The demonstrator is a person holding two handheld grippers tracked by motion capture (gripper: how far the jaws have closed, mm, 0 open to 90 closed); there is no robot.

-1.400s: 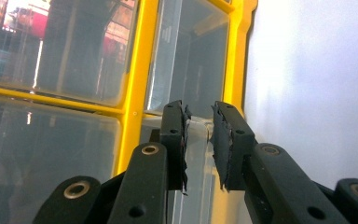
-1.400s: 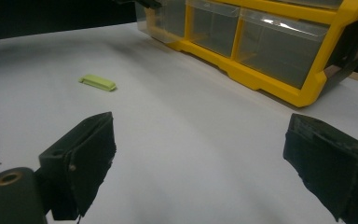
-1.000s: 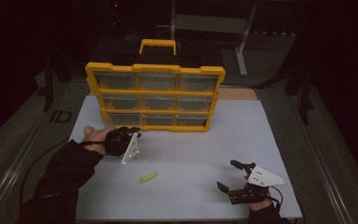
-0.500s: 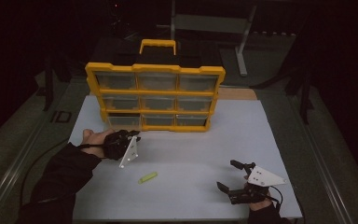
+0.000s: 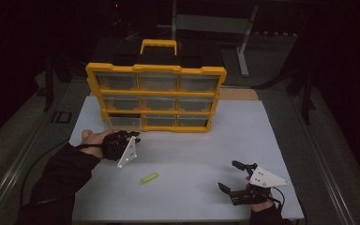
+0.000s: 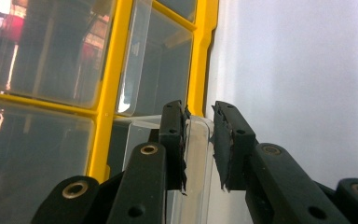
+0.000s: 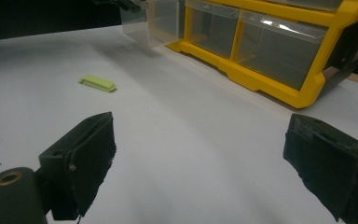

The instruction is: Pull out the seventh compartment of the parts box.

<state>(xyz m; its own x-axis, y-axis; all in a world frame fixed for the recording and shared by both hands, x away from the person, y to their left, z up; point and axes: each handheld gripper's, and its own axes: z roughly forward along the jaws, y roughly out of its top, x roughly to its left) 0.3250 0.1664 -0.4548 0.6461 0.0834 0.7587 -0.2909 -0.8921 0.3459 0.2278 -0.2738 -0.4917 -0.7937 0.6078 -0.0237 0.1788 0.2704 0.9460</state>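
Left hand-held gripper has its jaws nearly closed; right hand-held gripper gapes wide.

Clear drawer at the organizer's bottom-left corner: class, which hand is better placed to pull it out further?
Probably the left: the left gripper already straddles the clear drawer front. The right gripper rests open, far off.

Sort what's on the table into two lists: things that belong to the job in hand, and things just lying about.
In the job:
- clear drawer, bottom-left of the organizer, partly pulled out
- yellow drawer organizer
- left hand-held gripper, its jaws on the drawer's front wall

Lying about:
- small green piece on the white table
- right hand-held gripper, open, apart from everything
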